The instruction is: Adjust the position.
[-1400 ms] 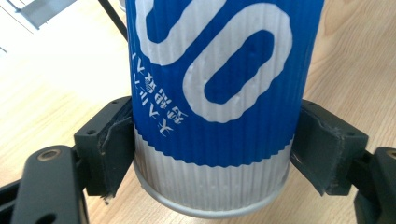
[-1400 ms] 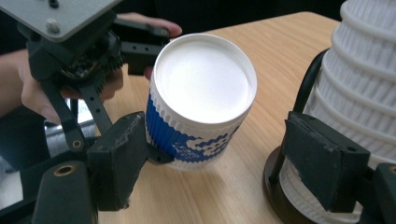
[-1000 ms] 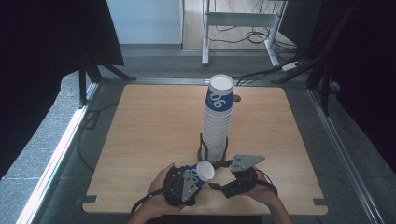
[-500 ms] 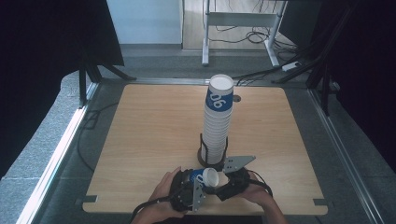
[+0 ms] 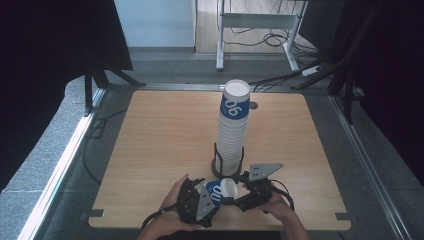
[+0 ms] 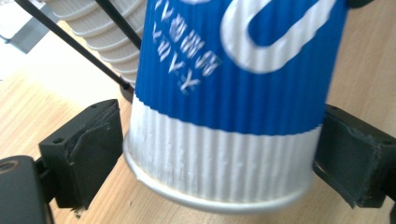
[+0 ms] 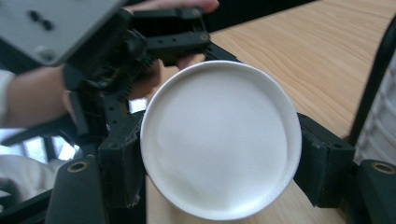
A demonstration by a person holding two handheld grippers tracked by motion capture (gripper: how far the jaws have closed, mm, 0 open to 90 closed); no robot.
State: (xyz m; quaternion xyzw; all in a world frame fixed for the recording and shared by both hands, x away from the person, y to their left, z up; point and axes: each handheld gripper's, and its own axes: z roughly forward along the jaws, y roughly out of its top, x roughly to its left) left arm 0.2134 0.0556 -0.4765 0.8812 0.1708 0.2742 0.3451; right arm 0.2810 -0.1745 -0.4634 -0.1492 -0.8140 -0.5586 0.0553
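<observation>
High view looks forward-down over table (image 5: 165, 130), both gripper views close on cup (image 5: 218, 190) at 6 o'clock

A blue and white ribbed paper cup (image 5: 220, 190) is lying on its side just above the wooden surface (image 5: 165, 145), near its front edge. Its white open mouth is facing right, its white base band left. It is sitting just in front of a tall stack of matching cups (image 5: 232, 127), which is standing upright in a black wire holder.

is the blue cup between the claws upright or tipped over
Tipped on its side: in the high view the blue cup lies level between the left claw and right claw, its white mouth facing the right one.
</observation>
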